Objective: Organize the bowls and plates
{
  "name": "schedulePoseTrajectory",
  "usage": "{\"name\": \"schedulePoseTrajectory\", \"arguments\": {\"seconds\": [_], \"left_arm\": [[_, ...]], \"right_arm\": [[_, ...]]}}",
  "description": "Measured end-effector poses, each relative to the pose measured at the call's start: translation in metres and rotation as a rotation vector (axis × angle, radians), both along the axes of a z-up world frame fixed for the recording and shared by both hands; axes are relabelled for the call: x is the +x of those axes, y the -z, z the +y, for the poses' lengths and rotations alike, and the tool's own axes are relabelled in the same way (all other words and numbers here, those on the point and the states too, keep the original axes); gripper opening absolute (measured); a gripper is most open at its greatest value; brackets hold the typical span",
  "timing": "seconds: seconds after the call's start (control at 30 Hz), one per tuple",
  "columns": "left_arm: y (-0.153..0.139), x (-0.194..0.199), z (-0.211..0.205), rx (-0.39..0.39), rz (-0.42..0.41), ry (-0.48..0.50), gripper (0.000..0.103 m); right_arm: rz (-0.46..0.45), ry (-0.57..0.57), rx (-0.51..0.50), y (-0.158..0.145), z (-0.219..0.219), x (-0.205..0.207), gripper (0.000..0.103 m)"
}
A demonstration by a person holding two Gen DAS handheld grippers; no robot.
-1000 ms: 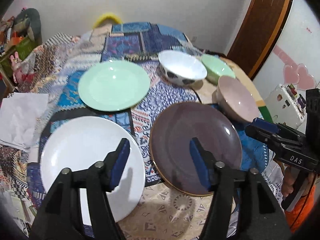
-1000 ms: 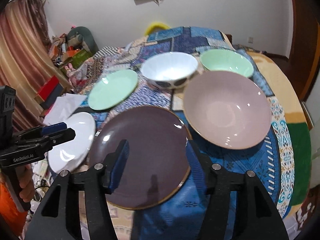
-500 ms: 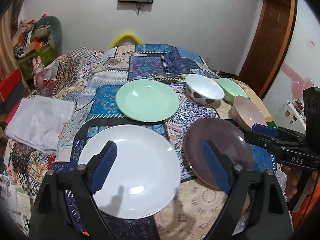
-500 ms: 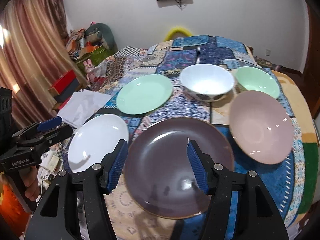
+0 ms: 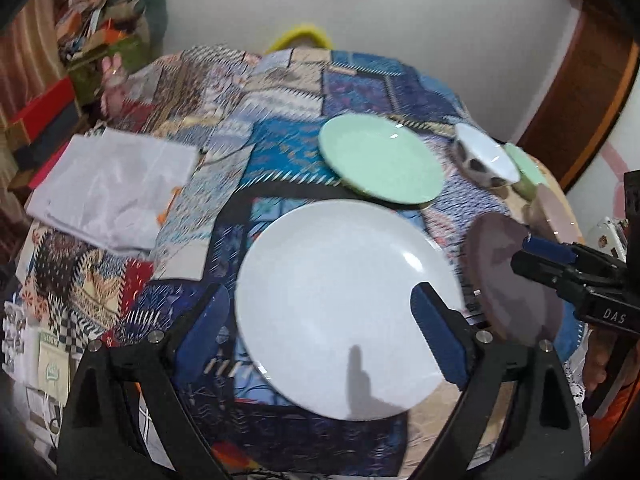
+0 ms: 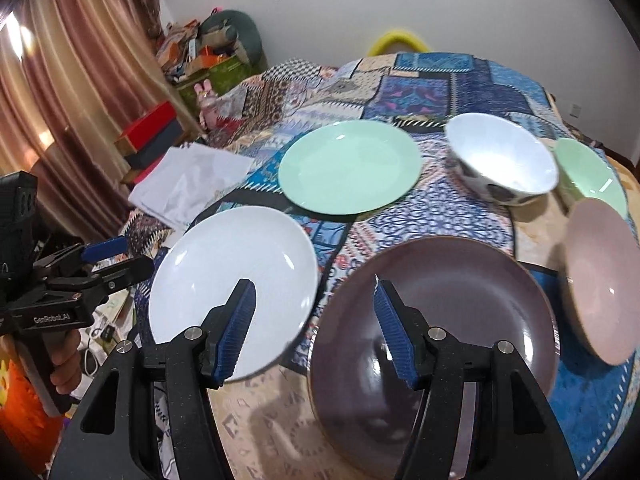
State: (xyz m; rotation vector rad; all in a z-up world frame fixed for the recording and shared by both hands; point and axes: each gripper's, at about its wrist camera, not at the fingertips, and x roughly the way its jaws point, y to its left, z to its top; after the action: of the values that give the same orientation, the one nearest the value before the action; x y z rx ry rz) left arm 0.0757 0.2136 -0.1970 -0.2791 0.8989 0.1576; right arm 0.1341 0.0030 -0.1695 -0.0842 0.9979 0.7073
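The left gripper (image 5: pixel 322 332) is gaping wide above the white plate (image 5: pixel 344 308), now centred where the brown plate (image 6: pixel 436 320) was showing before; only the right wrist view is showing curtains (image 6: pixel 80 92); the right gripper (image 6: pixel 314 330), reading "DAS", is hanging open over both plates; the left reads "GenRobot.AI".

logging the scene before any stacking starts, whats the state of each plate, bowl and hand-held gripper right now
white plate: flat on cloth, empty
green plate: flat, empty
brown plate: flat, empty
white bowl: upright, empty
green bowl: upright, empty
pink bowl: upright, empty
white paper: lying crumpled on cloth
left hand-held gripper: open, holding nothing
right hand-held gripper: open, holding nothing
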Motion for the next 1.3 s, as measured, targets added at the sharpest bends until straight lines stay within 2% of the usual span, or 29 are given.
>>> {"name": "schedulePoseTrajectory", "arguments": {"seconds": [0.27,0.4,0.53,0.57,0.7,0.8,0.93,1.0,1.3], "left_arm": [[0.029,-0.006,0.023,-0.007,0.044,-0.038,0.092],[0.039,-0.007,0.034,-0.063,0.058,-0.040,0.074],[0.046,-0.010,0.039,-0.111,0.069,-0.046,0.065],[0.049,-0.010,0.039,-0.122,0.077,-0.044,0.060],[0.054,-0.009,0.037,-0.115,0.102,-0.040,0.044],[0.058,-0.007,0.035,-0.133,0.128,-0.030,0.037],[0.060,-0.007,0.028,-0.139,0.147,0.007,0.036],[0.060,-0.006,0.023,-0.117,0.154,0.017,0.036],[0.063,-0.005,0.025,-0.158,0.155,-0.013,0.032]], "right_arm": [[0.044,-0.046,-0.071,0.026,0.027,0.010,0.058],[0.059,-0.095,-0.085,0.031,0.036,0.016,0.058],[0.081,-0.122,-0.111,0.037,0.042,0.025,0.058],[0.085,-0.125,-0.120,0.039,0.044,0.027,0.056],[0.128,-0.151,-0.134,0.047,0.049,0.034,0.043],[0.139,-0.172,-0.151,0.052,0.053,0.035,0.033],[0.152,-0.186,-0.164,0.057,0.057,0.036,0.024],[0.157,-0.190,-0.164,0.058,0.057,0.036,0.024],[0.179,-0.203,-0.160,0.062,0.060,0.038,0.024]]}}
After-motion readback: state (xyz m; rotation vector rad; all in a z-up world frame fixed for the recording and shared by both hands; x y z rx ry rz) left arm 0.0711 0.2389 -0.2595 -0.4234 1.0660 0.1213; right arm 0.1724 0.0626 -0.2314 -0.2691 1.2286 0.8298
